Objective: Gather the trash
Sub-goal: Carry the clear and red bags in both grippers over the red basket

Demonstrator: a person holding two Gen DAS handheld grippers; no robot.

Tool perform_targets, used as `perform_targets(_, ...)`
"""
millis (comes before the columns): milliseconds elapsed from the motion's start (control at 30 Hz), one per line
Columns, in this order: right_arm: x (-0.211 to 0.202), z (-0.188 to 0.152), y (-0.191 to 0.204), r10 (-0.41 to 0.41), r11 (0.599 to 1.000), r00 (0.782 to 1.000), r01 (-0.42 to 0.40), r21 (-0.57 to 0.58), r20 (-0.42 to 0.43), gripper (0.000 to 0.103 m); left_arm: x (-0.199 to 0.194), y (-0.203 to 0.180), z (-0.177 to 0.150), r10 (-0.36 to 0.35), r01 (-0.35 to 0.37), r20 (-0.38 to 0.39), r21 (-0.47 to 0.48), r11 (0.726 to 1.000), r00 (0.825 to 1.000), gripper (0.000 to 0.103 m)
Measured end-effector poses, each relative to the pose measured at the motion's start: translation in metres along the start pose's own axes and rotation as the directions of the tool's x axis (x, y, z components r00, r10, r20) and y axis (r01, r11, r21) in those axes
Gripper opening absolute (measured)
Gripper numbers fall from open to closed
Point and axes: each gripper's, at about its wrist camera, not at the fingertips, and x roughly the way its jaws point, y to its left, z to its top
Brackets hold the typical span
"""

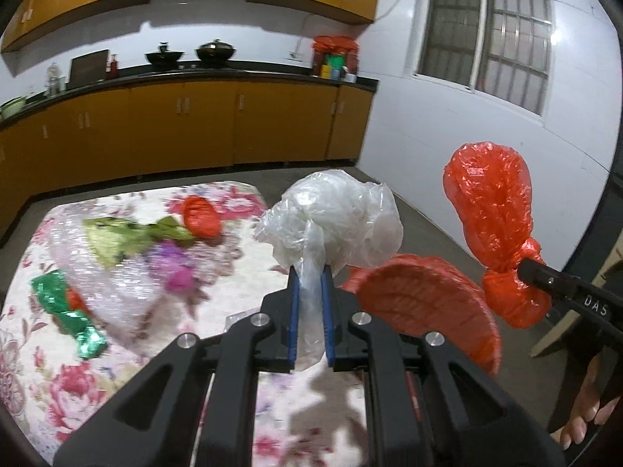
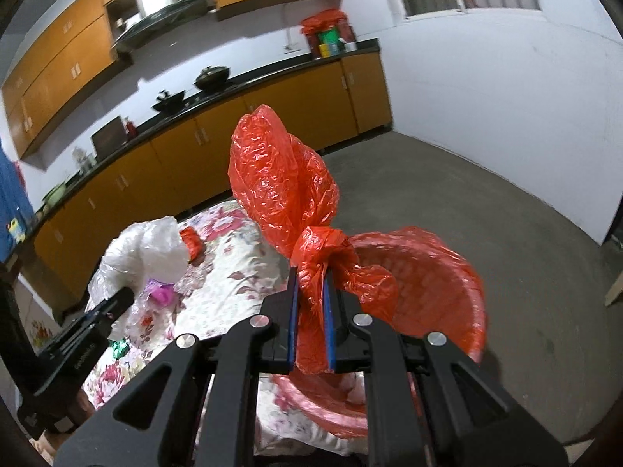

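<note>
The left gripper [image 1: 310, 272] is squeezed tight on a crumpled clear plastic bag [image 1: 331, 218], held up in the air. The right gripper [image 2: 310, 274] is squeezed tight on a red plastic bag [image 2: 280, 179], pinched just under its knot. Both bags look light, soft and slippery, so the bunched-up neck is probably the best place to hold. Just past them is a red basket [image 2: 459, 284] at the edge of the flowery tablecloth [image 1: 241, 268]. Farther off lie a green foil wrapper [image 1: 66, 311] and a small red bag [image 1: 200, 216].

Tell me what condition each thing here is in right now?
Crumpled clear plastic bag: lifted, pinched in left gripper.
Knotted red plastic bag: lifted, pinched in right gripper.
Red plastic basket: open, on the table edge.
Green foil wrapper: lying on floral tablecloth.
</note>
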Motion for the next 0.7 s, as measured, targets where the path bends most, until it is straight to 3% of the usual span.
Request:
perform_targets(533, 0.003, -0.005, -0.036, -0.014, 0.996, 1.000, 0.012, 0.090, 0.015, 0.012, 0.033, -0.051, -0.007, -0.110, 0.113, -0.068, 0.046, 0.992, 0.992, 0.012)
perform_targets(700, 0.009, -0.004, -0.040, -0.013, 0.994, 1.000, 0.011, 0.106, 0.015, 0.014, 0.044, -0.063, -0.009, -0.133, 0.138, -0.084, 0.051, 0.989, 0.987, 0.017)
